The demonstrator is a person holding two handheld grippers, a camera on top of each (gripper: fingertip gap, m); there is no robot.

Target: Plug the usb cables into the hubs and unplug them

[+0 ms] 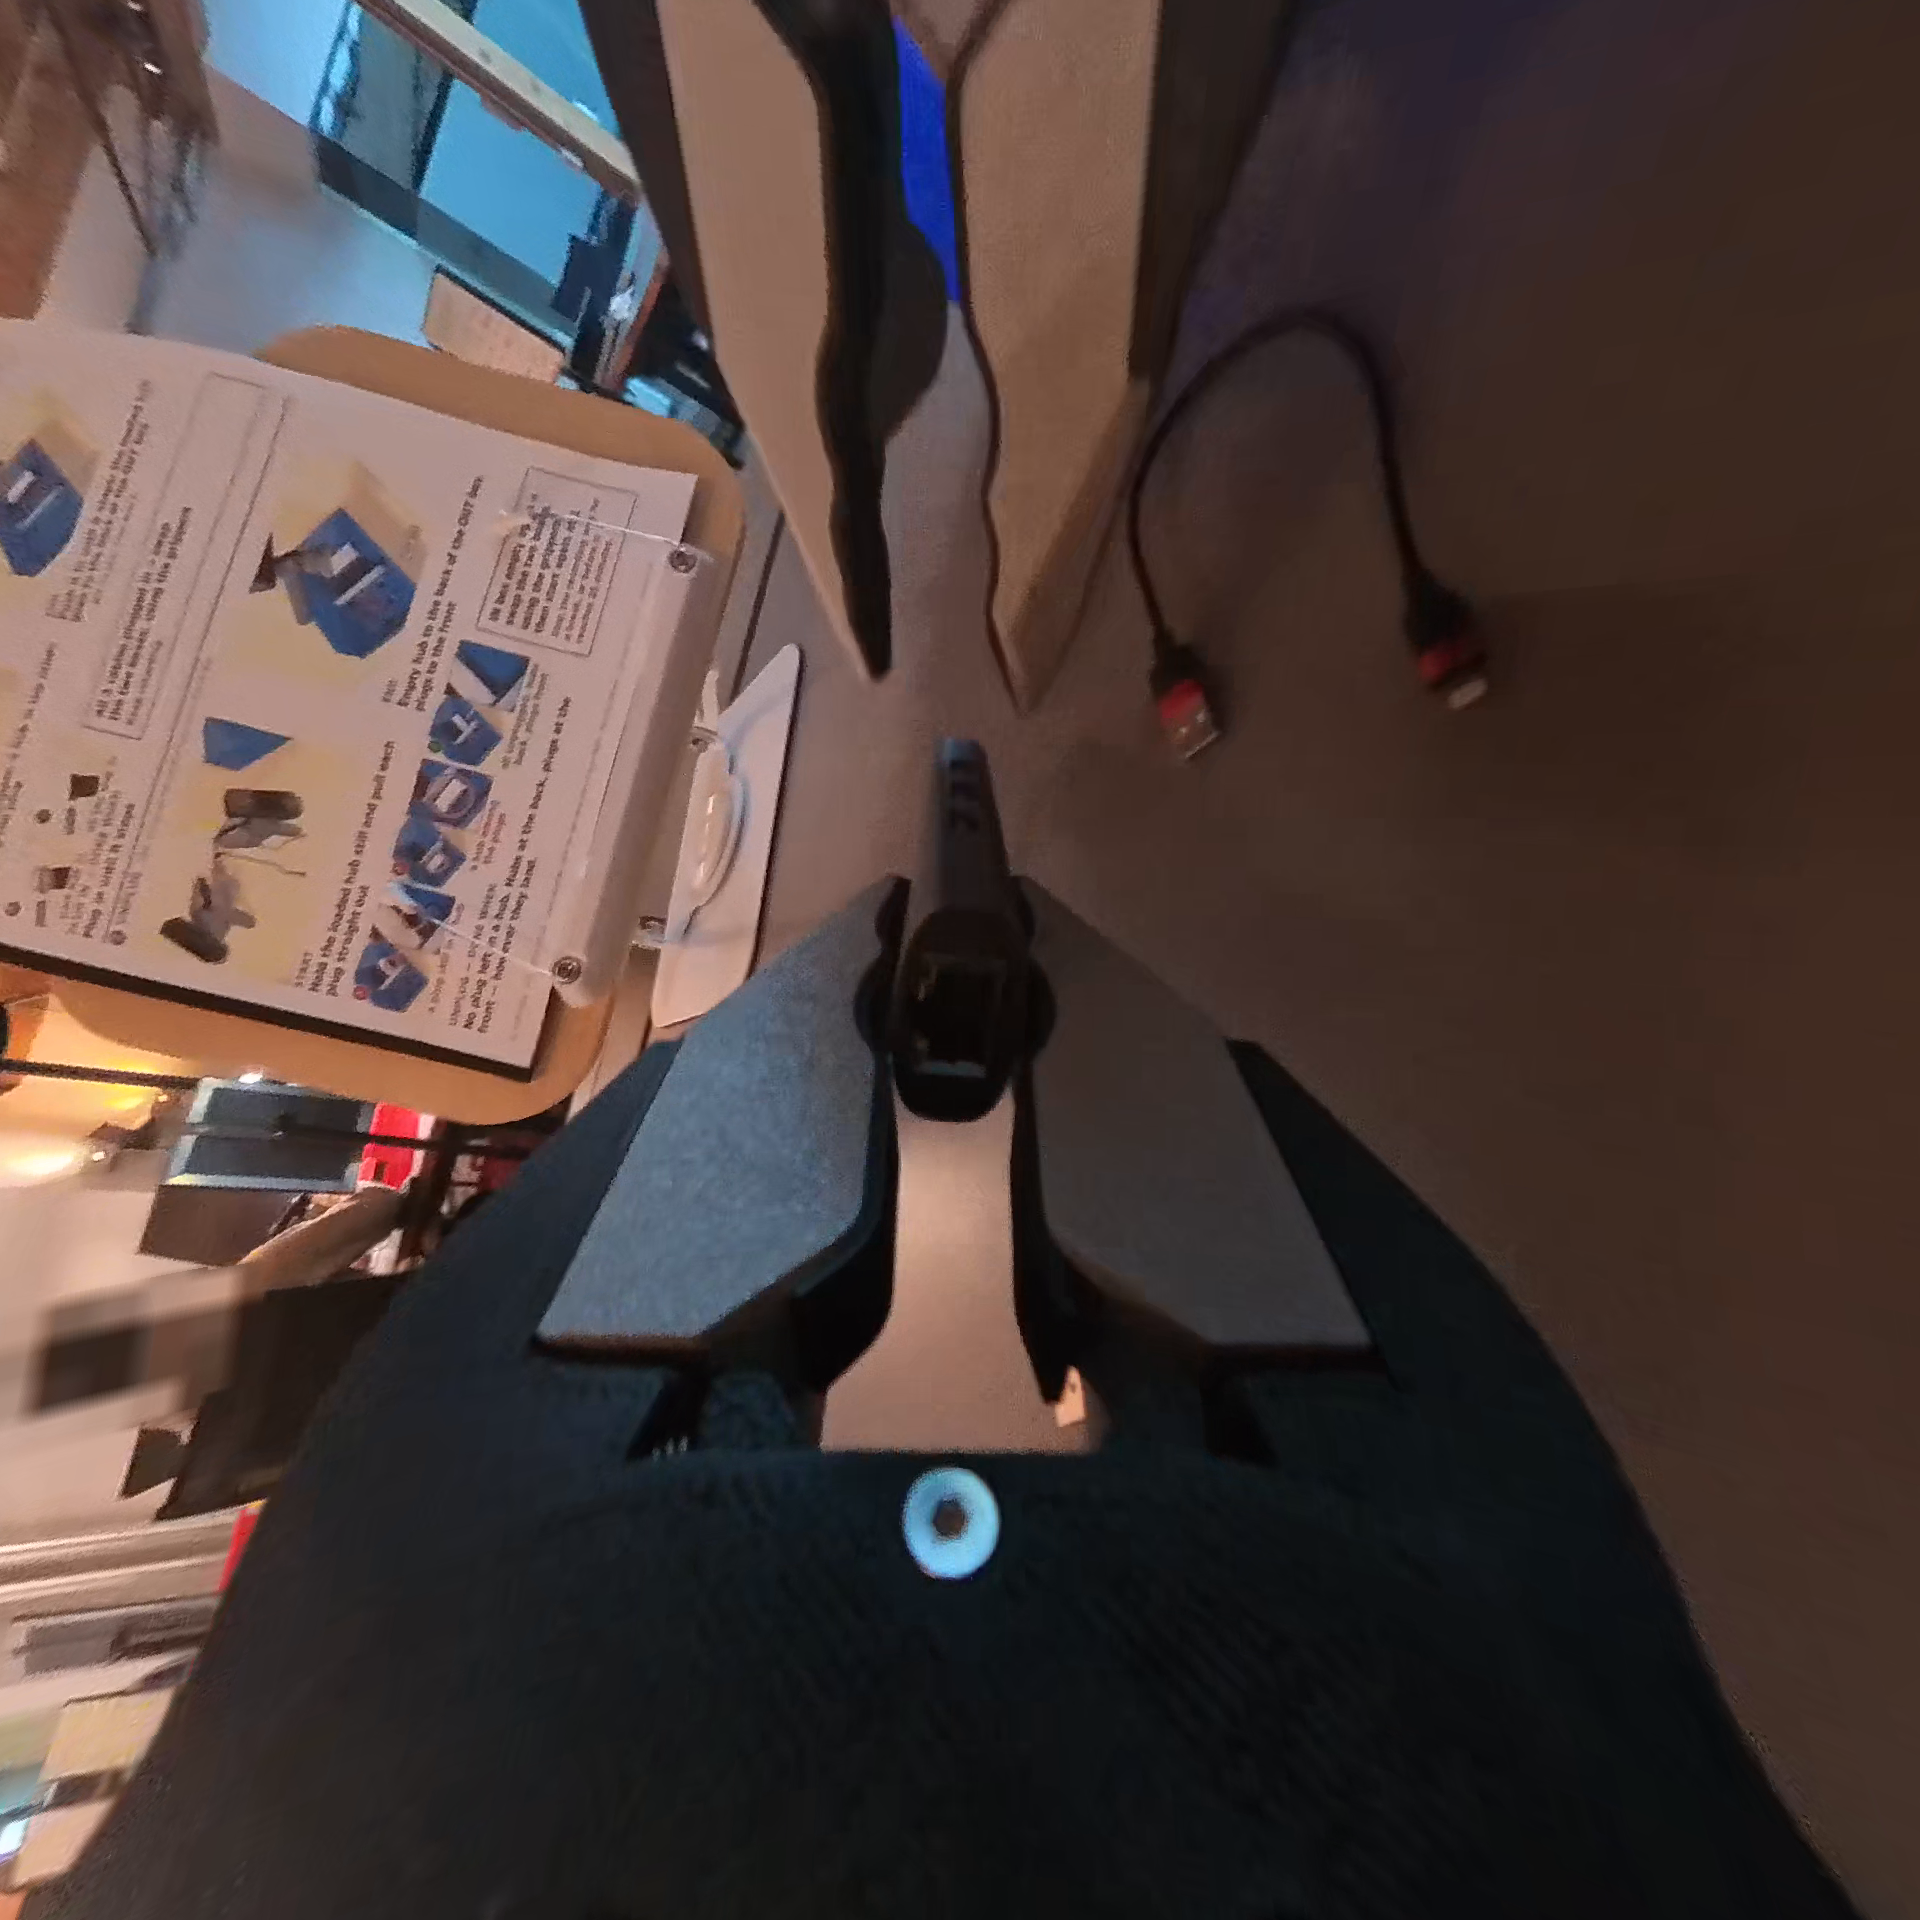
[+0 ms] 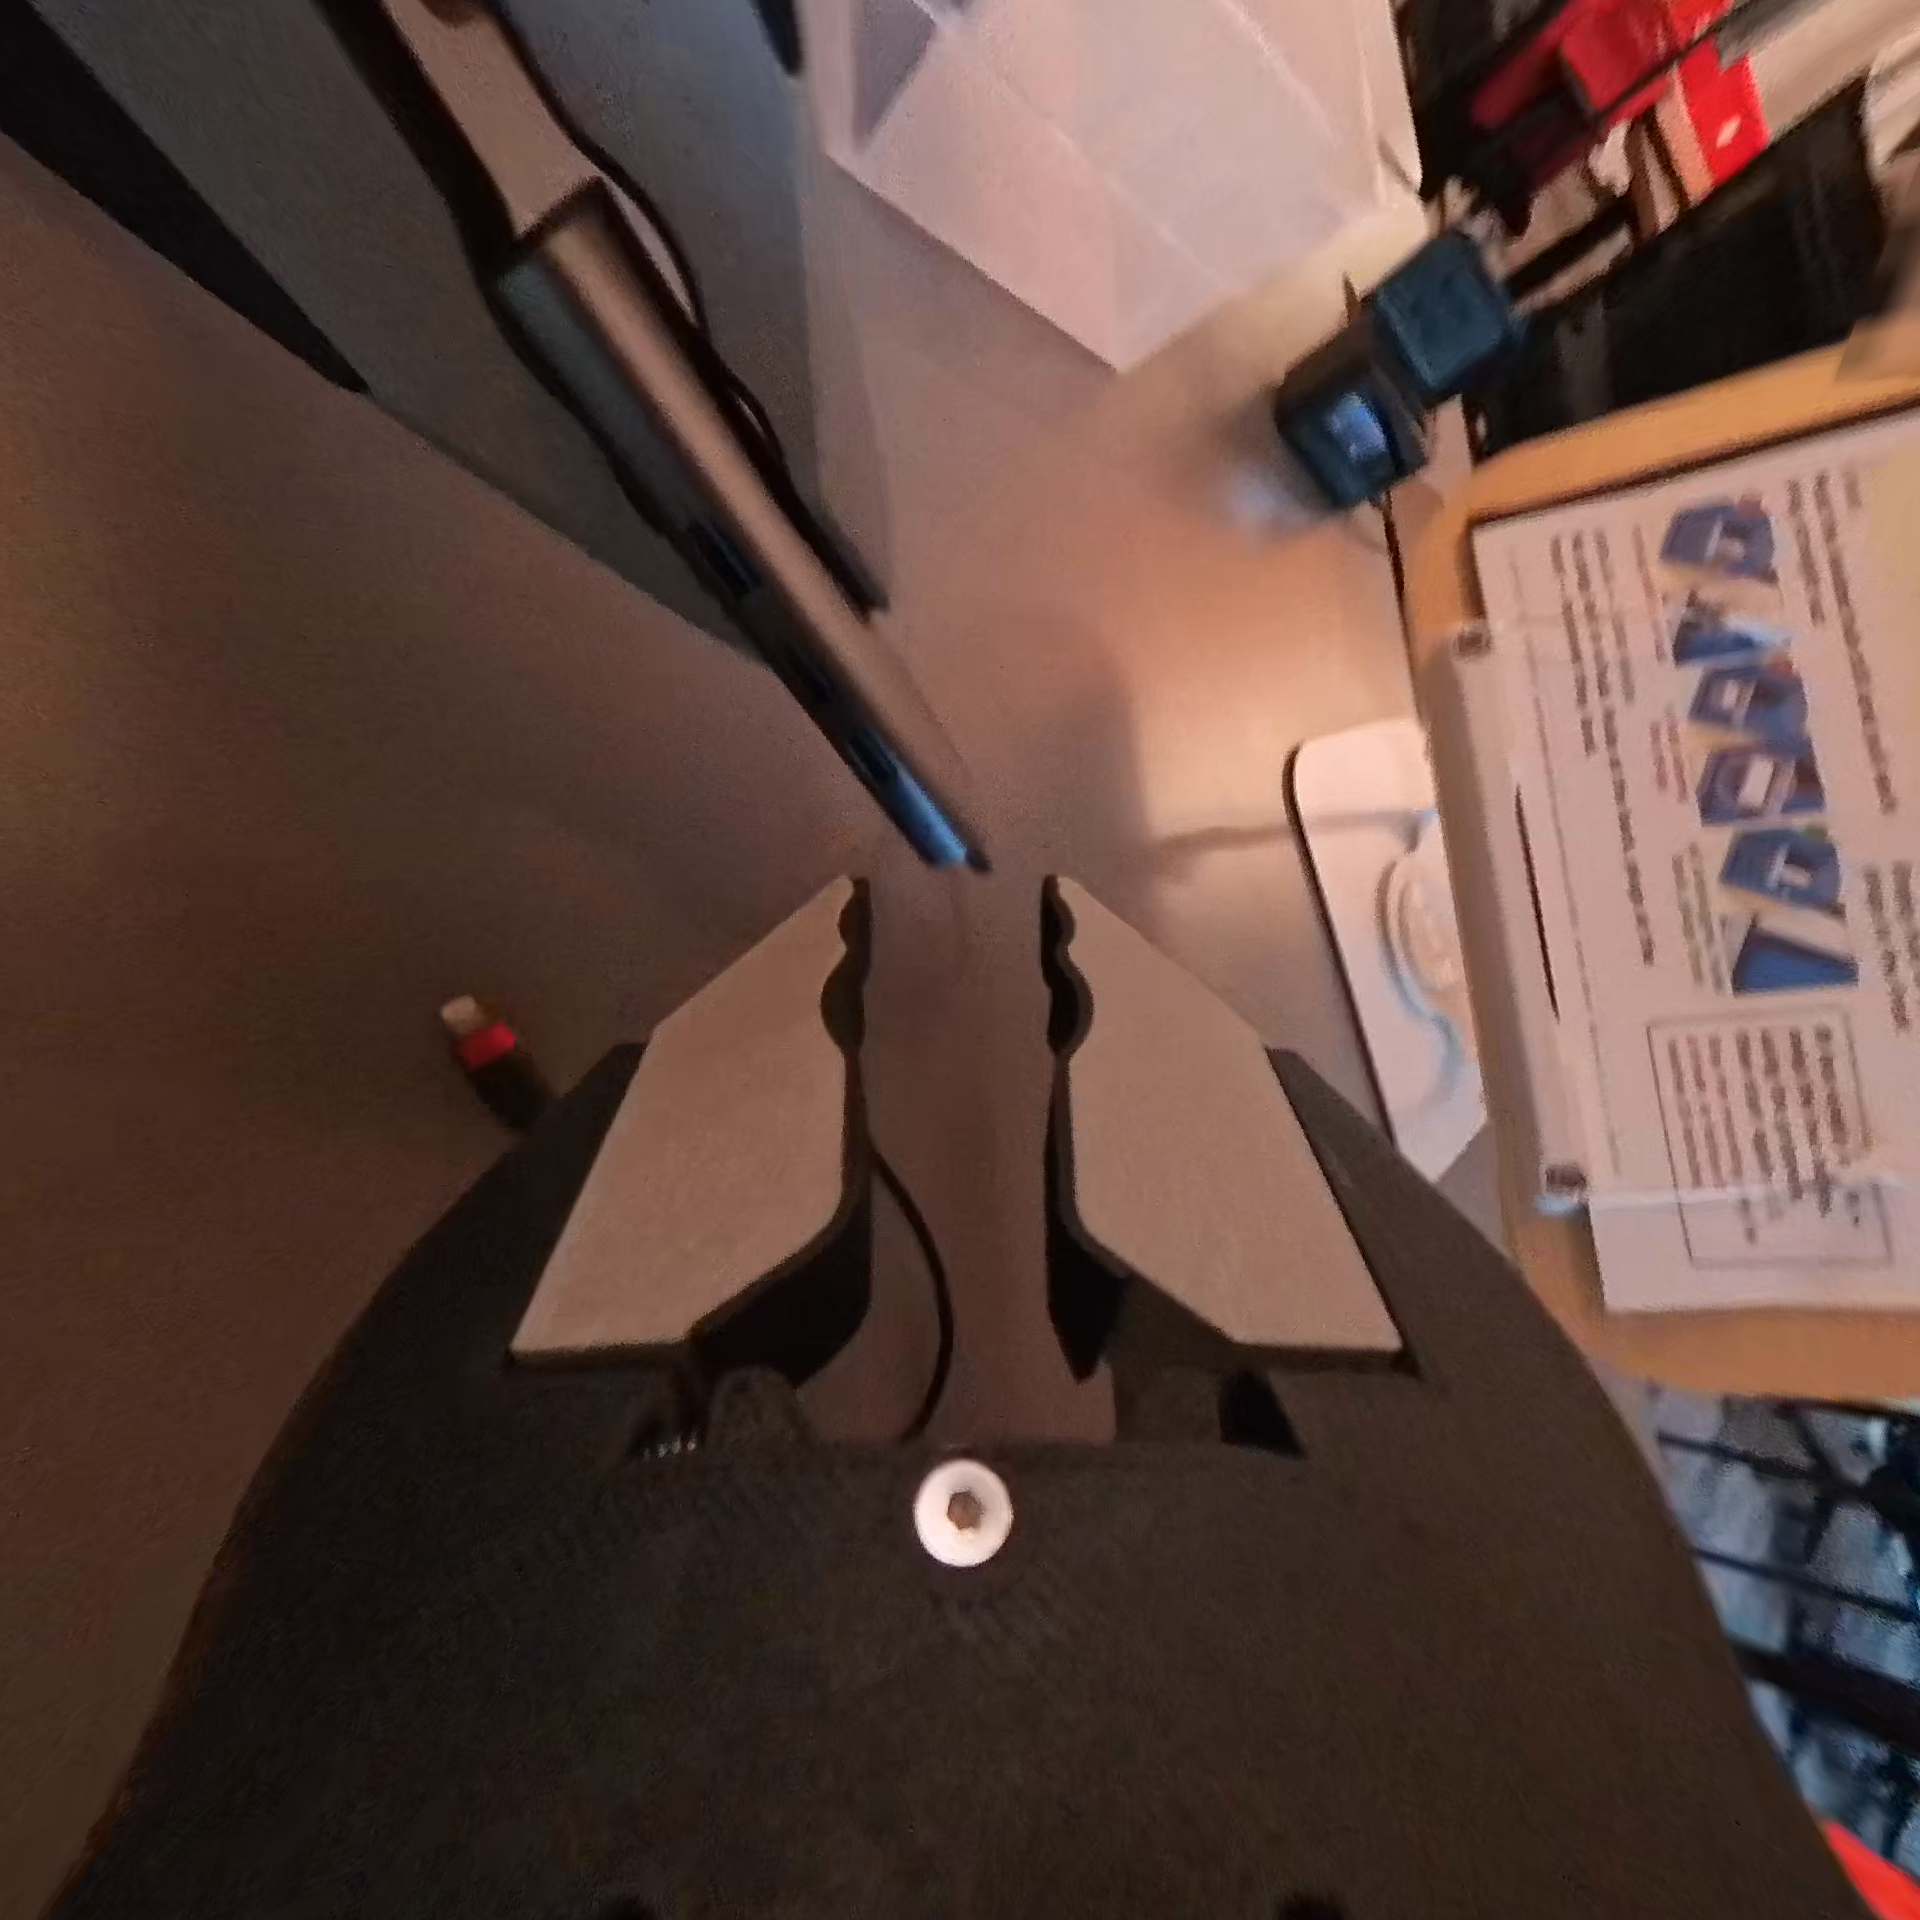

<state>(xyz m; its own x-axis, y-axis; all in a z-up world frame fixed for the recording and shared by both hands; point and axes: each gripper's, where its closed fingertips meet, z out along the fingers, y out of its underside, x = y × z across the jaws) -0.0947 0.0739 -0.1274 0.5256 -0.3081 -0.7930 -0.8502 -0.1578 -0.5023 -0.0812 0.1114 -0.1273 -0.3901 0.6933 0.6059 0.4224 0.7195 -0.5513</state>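
Observation:
My left gripper [image 1: 954,914] is shut on a dark grey USB hub [image 1: 961,831], seen end-on and held above the brown table [image 1: 1558,1039]. The hub points at my right gripper [image 1: 951,681], which faces it from the far side. In the right wrist view the hub [image 2: 707,499] is a long bar with side ports. Its near end sits just ahead of my open, empty right gripper [image 2: 951,894]. A black cable with two red-collared USB plugs [image 1: 1184,707] [image 1: 1449,655] lies on the table to the right. One plug shows in the right wrist view [image 2: 483,1039].
A wooden board with a printed instruction sheet [image 1: 312,675] [image 2: 1714,883] stands at the table's side, with a flat white pad [image 1: 738,831] [image 2: 1371,883] beside it. A clear plastic box [image 2: 1091,156] and a small dark cube device [image 2: 1392,364] sit farther back. Shelves with clutter lie beyond. One gripper's finger ends stand about 5 centimeters off the other's.

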